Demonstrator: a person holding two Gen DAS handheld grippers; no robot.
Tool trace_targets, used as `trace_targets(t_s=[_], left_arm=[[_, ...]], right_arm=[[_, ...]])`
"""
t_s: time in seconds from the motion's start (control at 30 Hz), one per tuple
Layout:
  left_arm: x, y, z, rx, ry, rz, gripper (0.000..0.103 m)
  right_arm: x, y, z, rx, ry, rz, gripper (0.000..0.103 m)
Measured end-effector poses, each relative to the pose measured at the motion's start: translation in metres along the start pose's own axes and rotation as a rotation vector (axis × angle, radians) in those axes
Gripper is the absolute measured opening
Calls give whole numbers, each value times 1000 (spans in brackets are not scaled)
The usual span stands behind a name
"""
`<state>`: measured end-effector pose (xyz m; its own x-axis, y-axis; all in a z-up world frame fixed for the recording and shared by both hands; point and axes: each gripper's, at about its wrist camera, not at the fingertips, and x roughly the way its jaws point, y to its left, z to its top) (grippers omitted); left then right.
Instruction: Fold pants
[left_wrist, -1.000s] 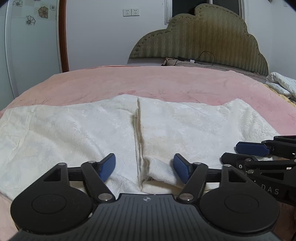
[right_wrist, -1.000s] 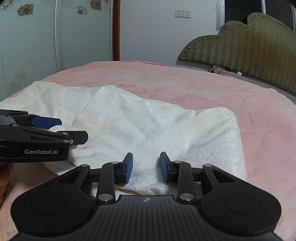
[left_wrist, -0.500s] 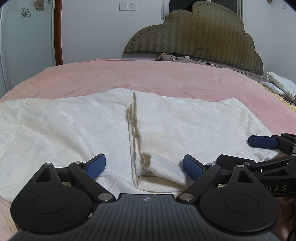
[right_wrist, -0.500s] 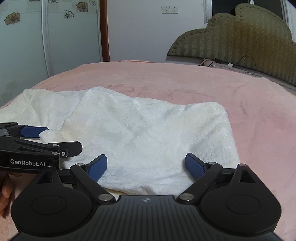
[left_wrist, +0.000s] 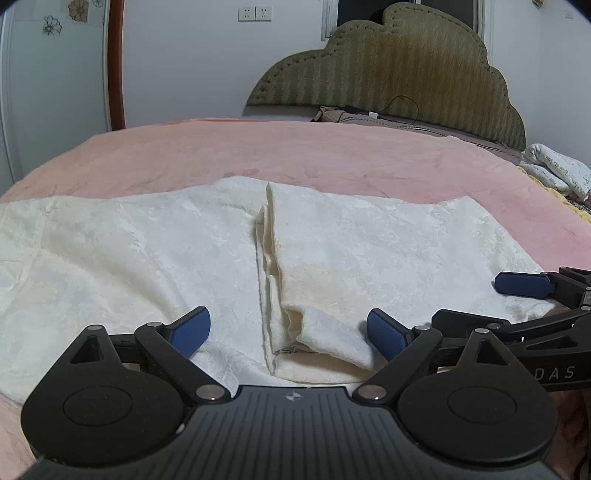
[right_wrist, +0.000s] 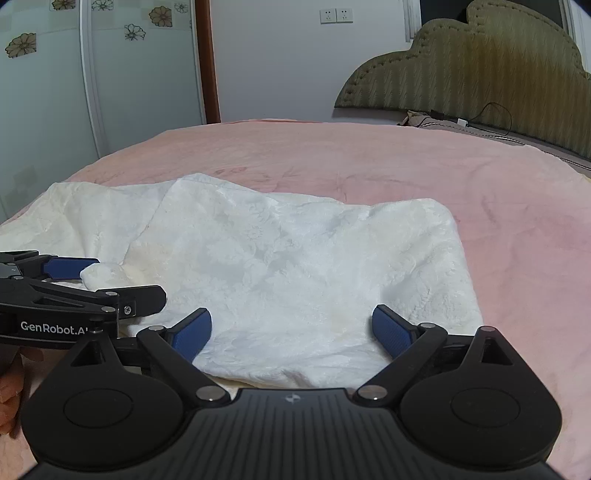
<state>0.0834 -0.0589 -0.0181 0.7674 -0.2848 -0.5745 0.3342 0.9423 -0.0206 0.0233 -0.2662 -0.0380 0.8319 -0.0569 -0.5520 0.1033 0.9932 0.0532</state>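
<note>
A pair of cream-white, textured fabric pants (left_wrist: 369, 251) lay spread on a pink plush bedspread (left_wrist: 295, 155), one part folded over so that a layered edge ran down the middle of the left wrist view. A small folded corner of the cloth lay at the near end of that edge.

The left gripper (left_wrist: 288, 330), black with blue pads, stood with its jaws wide apart just over the near edge of the pants; its jaws had just been opening, and the folded corner lay between the pads without being pressed.

The right gripper (right_wrist: 291, 332), of the same make, was just beside it to the right. Its jaws were also spread wide and had just been opening, with the folded white cloth lying loose between the pads.

Beyond the bedspread stood an olive-green padded headboard (left_wrist: 406, 70) with a scalloped top, against a white wall (left_wrist: 184, 66). A frosted wardrobe door with flower decals (right_wrist: 55, 92) showed in the right wrist view.
</note>
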Motion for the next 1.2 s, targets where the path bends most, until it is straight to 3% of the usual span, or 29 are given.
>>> trace_targets(t_s=[0.23,0.33,0.47,0.6,0.73,0.87,1.2], left_arm=[[-33,16,3,-27,-50,31,92],[-56,44,3,-93,-66,47,93],[-89,97,-6,-226,-86,135,93],[-110,155,-21,-392,-78,211,92],[-121,198,-32,-543,-66,215,92],[-124,224,-38,-660,-68,155,92],[-108,270,-52,-1003,-79,-96,101]], right_arm=[[3,2,1,-3,8,18,103],[2,3,0,0,7,13,103],[1,17,7,-1,7,-37,103],[-15,70,12,-184,-102,17,103],[-20,140,13,-425,-160,96,103],[-9,191,13,-531,-150,183,103],[18,272,-16,-878,-239,132,102]])
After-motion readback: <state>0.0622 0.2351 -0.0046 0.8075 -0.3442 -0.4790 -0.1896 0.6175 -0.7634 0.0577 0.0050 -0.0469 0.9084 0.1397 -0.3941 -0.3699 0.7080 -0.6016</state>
